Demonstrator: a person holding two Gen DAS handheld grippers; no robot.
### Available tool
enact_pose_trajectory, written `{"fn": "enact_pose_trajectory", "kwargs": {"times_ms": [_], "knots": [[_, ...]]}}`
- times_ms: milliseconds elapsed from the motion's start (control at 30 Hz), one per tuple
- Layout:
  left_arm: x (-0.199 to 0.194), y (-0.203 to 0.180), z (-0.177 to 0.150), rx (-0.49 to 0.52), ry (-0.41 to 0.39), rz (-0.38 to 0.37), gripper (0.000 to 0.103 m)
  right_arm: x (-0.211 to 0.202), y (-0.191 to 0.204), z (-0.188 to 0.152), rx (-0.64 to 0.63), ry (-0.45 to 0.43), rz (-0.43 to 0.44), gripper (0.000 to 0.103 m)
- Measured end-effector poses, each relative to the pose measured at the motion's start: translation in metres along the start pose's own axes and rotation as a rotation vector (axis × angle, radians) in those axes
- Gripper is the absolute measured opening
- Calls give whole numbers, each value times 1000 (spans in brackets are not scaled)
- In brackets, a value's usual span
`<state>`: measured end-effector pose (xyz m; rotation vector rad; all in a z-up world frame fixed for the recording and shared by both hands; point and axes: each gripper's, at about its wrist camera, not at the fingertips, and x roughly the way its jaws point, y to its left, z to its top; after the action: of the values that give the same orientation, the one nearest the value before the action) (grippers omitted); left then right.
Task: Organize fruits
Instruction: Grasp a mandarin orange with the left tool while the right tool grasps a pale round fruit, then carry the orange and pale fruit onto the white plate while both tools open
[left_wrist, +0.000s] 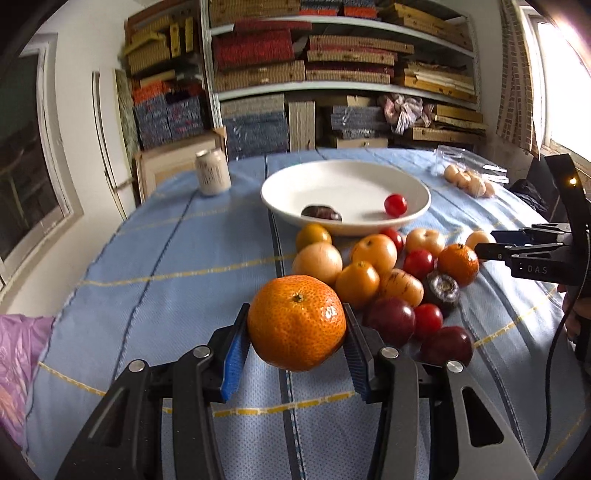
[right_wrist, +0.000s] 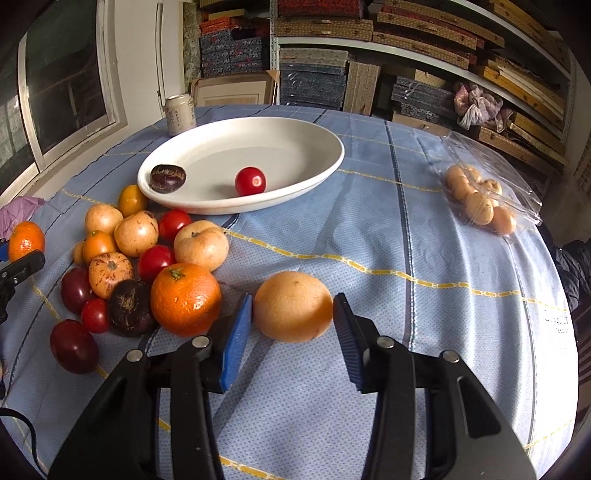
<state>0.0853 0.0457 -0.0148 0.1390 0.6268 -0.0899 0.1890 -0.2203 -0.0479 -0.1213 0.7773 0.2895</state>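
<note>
My left gripper (left_wrist: 295, 332) is shut on a bright orange tangerine (left_wrist: 297, 321) and holds it just above the blue cloth, near the fruit pile (left_wrist: 388, 277). The same tangerine (right_wrist: 26, 240) shows at the left edge of the right wrist view. My right gripper (right_wrist: 293, 314) is shut on a pale orange round fruit (right_wrist: 293, 306) that rests on the cloth to the right of the pile; both blue pads touch its sides. Behind the pile, a white bowl (right_wrist: 295, 129) holds a red cherry tomato (right_wrist: 250, 181) and a dark purple fruit (right_wrist: 167, 178).
A drink can (left_wrist: 212, 171) stands at the table's far left. A clear plastic box of small tan fruits (right_wrist: 480, 199) lies at the far right. Shelves of stacked boxes fill the back wall. A purple cloth (left_wrist: 18, 354) hangs by the table's left edge.
</note>
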Motion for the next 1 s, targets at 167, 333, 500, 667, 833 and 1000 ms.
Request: {"fn": "enact_pose_trajectory", "kwargs": {"times_ms": [167, 333, 500, 667, 833, 1000], "knots": [[-9, -6, 18, 23, -65, 35, 47, -9, -5, 3, 33, -45, -5, 42], [13, -15, 53, 79, -52, 25, 47, -29, -14, 24, 112, -113, 77, 0], [45, -8, 88, 33, -26, 8, 47, -6, -10, 46, 53, -26, 66, 23], [53, -5, 86, 5, -27, -13, 47, 13, -3, 24, -20, 5, -9, 51], [66, -3, 80, -15, 17, -49, 47, 31, -10, 25, -3, 49, -15, 66], [69, 1, 77, -22, 21, -47, 47, 39, -13, 34, 11, 37, 4, 51]]}}
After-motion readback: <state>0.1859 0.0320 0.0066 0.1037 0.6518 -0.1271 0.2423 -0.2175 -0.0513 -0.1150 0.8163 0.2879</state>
